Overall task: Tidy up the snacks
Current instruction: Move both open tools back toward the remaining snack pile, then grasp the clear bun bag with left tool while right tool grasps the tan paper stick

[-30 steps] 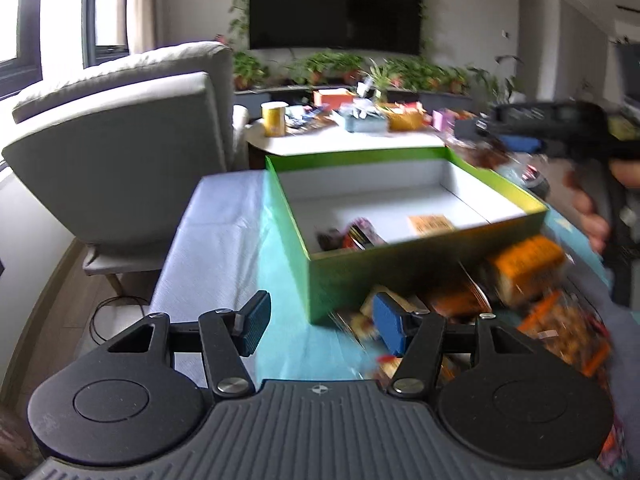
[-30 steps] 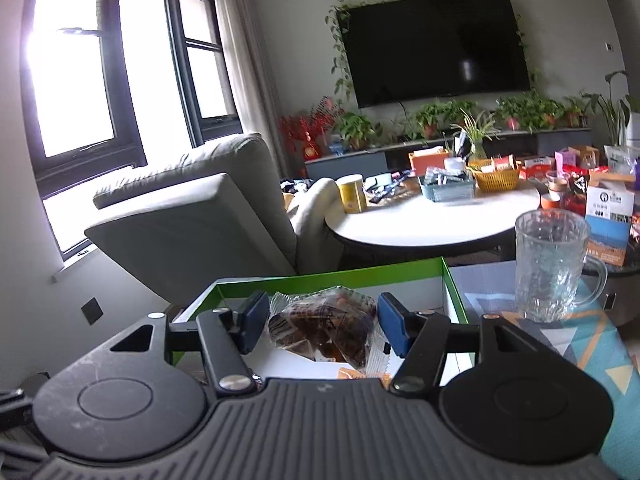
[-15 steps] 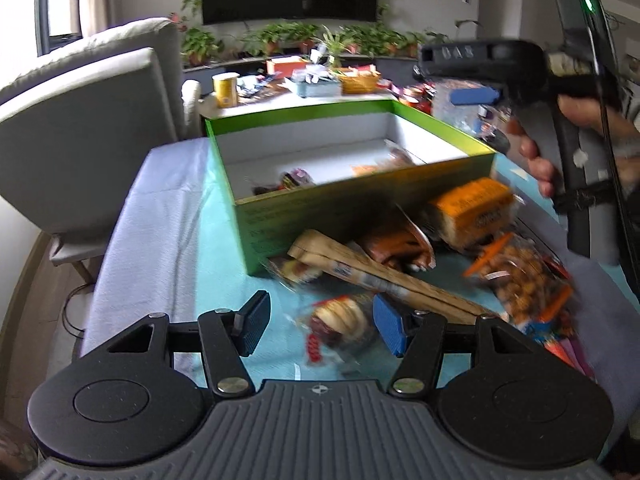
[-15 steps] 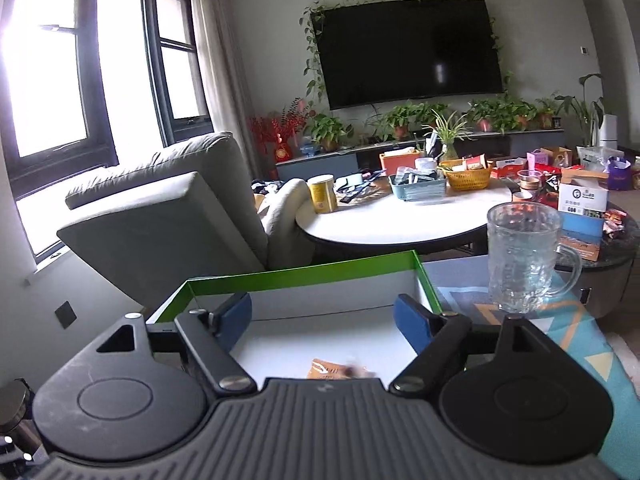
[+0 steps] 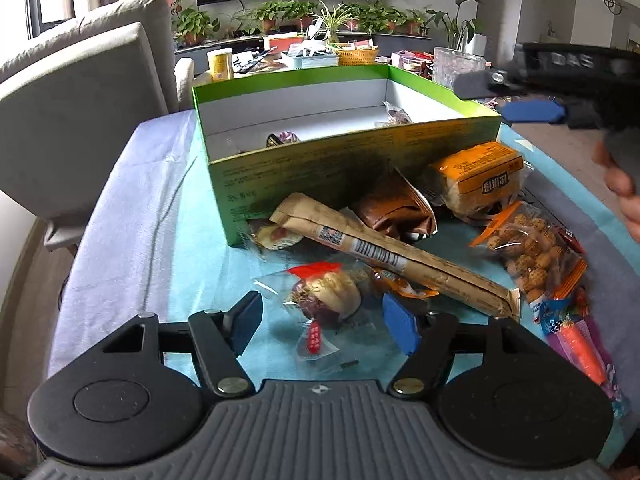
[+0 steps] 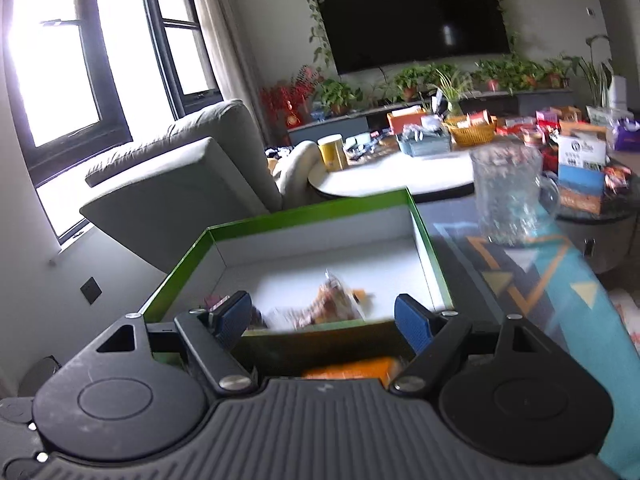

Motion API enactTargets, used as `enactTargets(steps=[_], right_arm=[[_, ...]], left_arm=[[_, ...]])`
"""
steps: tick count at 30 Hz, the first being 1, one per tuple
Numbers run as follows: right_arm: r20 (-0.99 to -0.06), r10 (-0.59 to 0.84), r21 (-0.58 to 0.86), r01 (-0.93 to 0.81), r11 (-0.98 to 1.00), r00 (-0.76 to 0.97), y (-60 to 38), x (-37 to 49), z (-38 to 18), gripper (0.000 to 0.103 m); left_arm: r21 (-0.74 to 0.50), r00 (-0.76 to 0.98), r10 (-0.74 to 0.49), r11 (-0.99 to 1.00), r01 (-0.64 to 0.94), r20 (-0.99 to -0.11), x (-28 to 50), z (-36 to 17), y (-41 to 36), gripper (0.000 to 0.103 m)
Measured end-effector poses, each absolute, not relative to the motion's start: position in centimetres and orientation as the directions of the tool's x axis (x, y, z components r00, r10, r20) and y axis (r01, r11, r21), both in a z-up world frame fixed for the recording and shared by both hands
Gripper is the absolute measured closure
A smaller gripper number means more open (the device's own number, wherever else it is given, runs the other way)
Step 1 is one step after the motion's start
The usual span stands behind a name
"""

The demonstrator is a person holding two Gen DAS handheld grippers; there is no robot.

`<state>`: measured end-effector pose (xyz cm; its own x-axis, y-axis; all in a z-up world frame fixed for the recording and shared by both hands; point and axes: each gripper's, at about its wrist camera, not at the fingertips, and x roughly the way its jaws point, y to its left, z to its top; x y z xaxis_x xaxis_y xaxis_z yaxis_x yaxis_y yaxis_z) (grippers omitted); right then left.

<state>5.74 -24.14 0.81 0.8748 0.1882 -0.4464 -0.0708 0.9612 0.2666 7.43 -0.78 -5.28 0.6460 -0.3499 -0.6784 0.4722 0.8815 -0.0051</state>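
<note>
Left wrist view, left gripper (image 5: 322,320) fingers opening around clear-wrapped snack (image 5: 326,294), right gripper (image 6: 326,320) fingers apart over green box (image 6: 432,248) rim.

My left gripper (image 5: 322,322) has dropped from facing the green box (image 5: 352,160) to hover over the clear-wrapped pastry (image 5: 326,294), its jaws opening around it, pads not touching. My right gripper (image 6: 324,322) no longer holds the dark snack packet (image 6: 328,308); that lies in the box now, and the right jaws stand apart, empty, pulled back to the near wall, blurred with motion
</note>
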Motion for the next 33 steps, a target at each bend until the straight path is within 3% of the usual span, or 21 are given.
enactTargets(steps=[2, 3, 7, 21, 25, 33], right_arm=[[-0.452, 0.2, 0.28, -0.074, 0.957, 0.869, -24.3, 5.1, 0.7, 0.059], [-0.454, 0.21, 0.285, -0.083, 0.955, 0.866, -24.2, 4.8, 0.7, 0.059], [-0.454, 0.288, 0.287, -0.168, 0.943, 0.843, -23.5, 3.3, 0.7, 0.06], [-0.519, 0.494, 0.27, -0.415, 0.869, 0.698, -20.2, 1.2, -1.4, 0.059], [-0.572, 0.489, 0.254, -0.425, 0.869, 0.659, -19.0, 1.3, -3.0, 0.06], [-0.577, 0.397, 0.14, -0.393, 0.909, 0.714, -17.6, 1.4, -3.6, 0.06]], left_arm=[[-0.013, 0.647, -0.363, 0.878, 0.479, -0.671, 7.2, -5.4, -0.8, 0.044], [-0.03, 0.64, -0.384, 0.871, 0.491, -0.666, 7.2, -5.5, -0.7, 0.054], [-0.034, 0.632, -0.407, 0.856, 0.516, -0.659, 6.7, -5.2, -0.6, 0.064], [-0.028, 0.703, -0.334, 0.912, 0.409, -0.627, 5.2, -3.3, 2.7, 0.067], [-0.025, 0.729, -0.307, 0.928, 0.371, -0.612, 5.2, -2.6, 3.9, 0.067], [-0.028, 0.749, -0.298, 0.936, 0.35, -0.592, 5.0, -2.1, 4.4, 0.066]])
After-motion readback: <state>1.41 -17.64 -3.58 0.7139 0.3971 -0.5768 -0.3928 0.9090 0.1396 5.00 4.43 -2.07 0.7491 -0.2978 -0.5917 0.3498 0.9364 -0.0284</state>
